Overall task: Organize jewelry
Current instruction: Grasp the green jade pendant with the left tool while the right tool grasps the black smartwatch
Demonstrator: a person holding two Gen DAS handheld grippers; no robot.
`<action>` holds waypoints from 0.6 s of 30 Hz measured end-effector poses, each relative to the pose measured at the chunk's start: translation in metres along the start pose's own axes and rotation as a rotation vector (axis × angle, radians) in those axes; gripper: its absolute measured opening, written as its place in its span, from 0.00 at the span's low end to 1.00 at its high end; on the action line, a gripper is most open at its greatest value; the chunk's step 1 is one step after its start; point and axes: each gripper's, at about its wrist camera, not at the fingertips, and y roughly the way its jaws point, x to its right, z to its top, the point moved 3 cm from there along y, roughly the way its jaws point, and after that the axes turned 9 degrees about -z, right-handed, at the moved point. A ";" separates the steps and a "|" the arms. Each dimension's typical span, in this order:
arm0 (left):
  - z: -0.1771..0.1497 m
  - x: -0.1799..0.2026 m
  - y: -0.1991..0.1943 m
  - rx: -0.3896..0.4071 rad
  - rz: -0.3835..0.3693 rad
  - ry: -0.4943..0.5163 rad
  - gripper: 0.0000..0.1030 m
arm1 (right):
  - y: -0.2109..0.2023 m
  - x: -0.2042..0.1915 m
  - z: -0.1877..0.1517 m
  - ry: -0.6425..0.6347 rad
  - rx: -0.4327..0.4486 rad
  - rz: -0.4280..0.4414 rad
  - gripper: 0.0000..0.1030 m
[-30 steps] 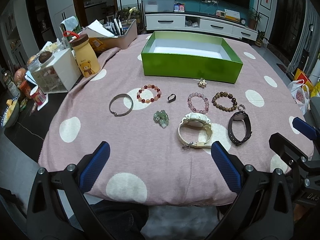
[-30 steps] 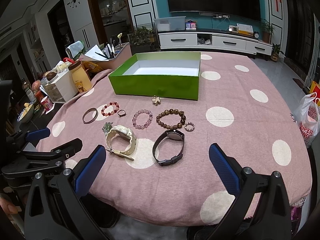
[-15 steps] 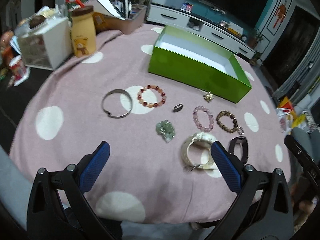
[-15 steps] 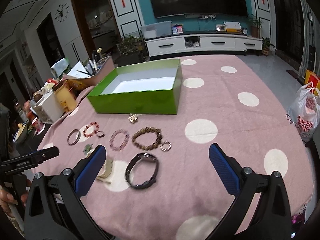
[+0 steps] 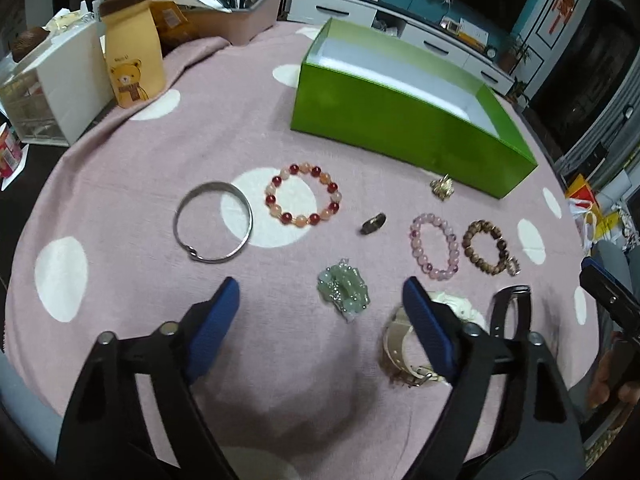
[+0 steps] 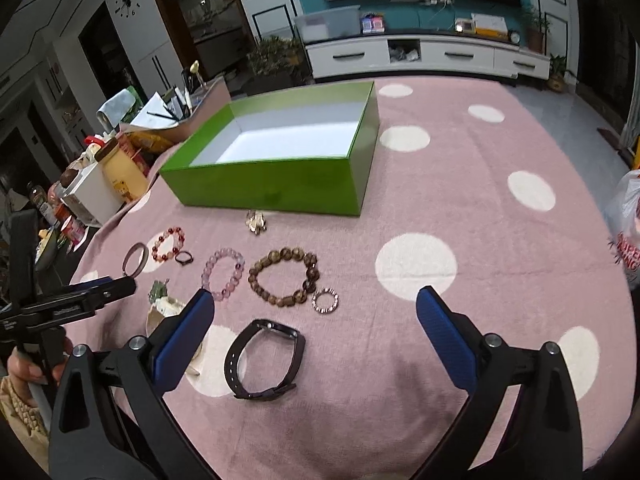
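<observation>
The left gripper (image 5: 320,300) tilts steeply down over the near part of the pink white-dotted tablecloth (image 5: 120,168); its blue-padded jaws are closing, with only bare cloth and the pale green jade-like pendant (image 5: 344,290) showing in the gap, nothing pressed. Its right pad overlaps the cream-coloured wristwatch (image 5: 404,344) in view. The right gripper (image 6: 314,320) also points downward, jaws spread wide and holding nothing, with the black strap wristwatch (image 6: 262,360) lying on the cloth between them. A hand (image 6: 28,364) grips the left tool's handle at the left edge of the right wrist view.

Farther out lies a row of jewelry: at left a plain silver bangle (image 5: 214,222), then a red and peach beaded bracelet (image 5: 303,195), a small dark ring (image 5: 373,223), a pale pink beaded bracelet (image 5: 435,246), a brown wooden beaded bracelet (image 6: 284,276) and, just right of it, a small sparkly ring (image 6: 325,301). A small gold brooch (image 6: 256,222) sits just near of the open green cardboard box (image 6: 264,190), whose white inside holds nothing.

Right of the pieces the cloth lies open to the table's right edge. At the far left stand a yellow bear-print canister (image 5: 132,52) and a white plastic drawer unit (image 5: 52,92).
</observation>
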 end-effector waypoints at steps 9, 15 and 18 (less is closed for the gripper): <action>-0.003 0.005 0.020 -0.012 0.037 0.032 0.48 | 0.014 -0.015 -0.030 -0.079 -0.088 0.042 0.73; -0.010 0.013 0.028 -0.035 0.029 0.067 0.34 | 0.025 -0.019 -0.040 -0.096 -0.137 0.047 0.58; -0.012 0.018 0.029 -0.025 0.047 0.099 0.34 | 0.028 -0.021 -0.040 -0.104 -0.138 0.047 0.56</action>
